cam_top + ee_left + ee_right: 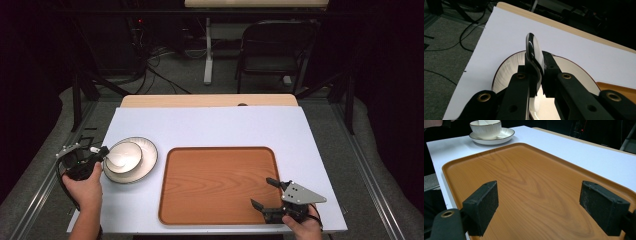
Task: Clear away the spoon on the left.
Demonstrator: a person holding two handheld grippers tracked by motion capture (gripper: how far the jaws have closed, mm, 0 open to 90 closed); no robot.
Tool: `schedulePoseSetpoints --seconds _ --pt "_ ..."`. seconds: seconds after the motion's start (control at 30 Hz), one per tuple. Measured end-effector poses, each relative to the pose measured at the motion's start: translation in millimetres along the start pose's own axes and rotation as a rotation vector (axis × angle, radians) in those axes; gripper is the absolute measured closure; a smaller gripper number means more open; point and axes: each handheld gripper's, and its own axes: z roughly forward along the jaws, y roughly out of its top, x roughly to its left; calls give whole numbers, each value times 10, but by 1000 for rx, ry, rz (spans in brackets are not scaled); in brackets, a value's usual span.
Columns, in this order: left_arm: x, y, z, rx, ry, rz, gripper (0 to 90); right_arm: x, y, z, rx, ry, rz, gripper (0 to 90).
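A white bowl [123,157] with a dark rim sits on a matching white plate [146,159] at the table's left. My left gripper [102,153] reaches in from the left and is shut on the bowl's near wall; in the left gripper view the bowl's rim [533,48] rises between the jaws of the left gripper [540,73], with the plate [506,72] beneath. A brown wooden tray [215,175] lies bare in the middle. My right gripper [262,192] hovers open over its near right corner, nothing between the jaws. The right gripper [546,202] looks across the tray [531,177] towards the bowl [486,128].
A white mat [210,125] covers the table, with a strip of wooden tabletop [200,100] along the far edge. Beyond it stand a dark folding chair [275,50], a table leg [208,50] and floor cables [150,60].
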Motion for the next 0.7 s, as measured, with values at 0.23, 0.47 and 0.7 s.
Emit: schedulePoseSetpoints --seconds 0.23,0.47,0.7 --pt "-45 59 -44 -17 -1 22 851 -2 0 -2 0 -1 -1 154" --pt "-67 116 -107 -23 0 43 851 -1 1 -4 -1 -2 -1 154" --pt "-116 211 -220 -36 -5 79 851 -2 3 -6 -1 -2 -5 154"
